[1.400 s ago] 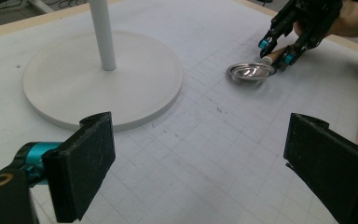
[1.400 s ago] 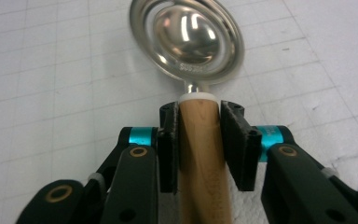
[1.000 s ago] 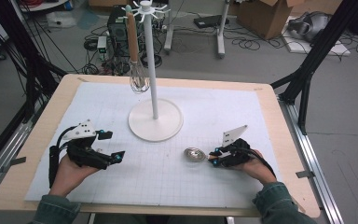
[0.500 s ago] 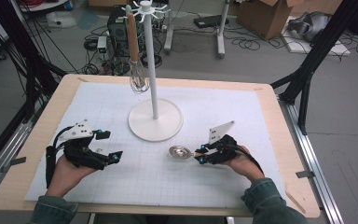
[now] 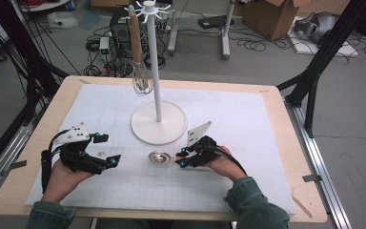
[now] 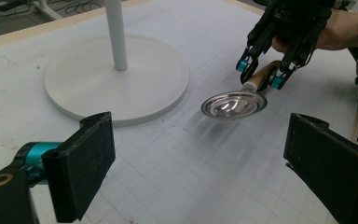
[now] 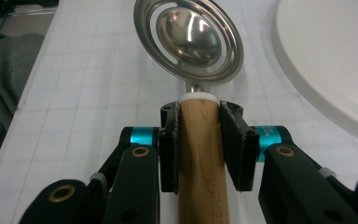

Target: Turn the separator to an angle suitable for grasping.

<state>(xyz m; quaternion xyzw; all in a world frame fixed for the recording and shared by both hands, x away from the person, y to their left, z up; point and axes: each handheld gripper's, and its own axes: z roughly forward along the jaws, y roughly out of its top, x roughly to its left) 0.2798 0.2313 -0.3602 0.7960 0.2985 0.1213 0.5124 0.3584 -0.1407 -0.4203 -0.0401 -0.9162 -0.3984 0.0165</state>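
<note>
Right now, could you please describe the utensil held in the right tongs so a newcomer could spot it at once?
Start at the white stand mid-table; just in front of its round base lies a utensil. The right tongs clamp its wooden handle. Unlike the wire whisk hanging on the stand, it has a shiny slotted metal bowl.

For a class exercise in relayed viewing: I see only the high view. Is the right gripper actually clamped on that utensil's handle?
Observer: Yes. In the right gripper view, the right gripper has both pads pressed on the wooden handle, just behind its white collar.
Operator: What is the metal head?
Observer: A round steel bowl with ring-shaped slots around a small cup.
Operator: And the left gripper?
Observer: The left gripper is open, jaws wide apart, holding nothing, facing the bowl.
</note>
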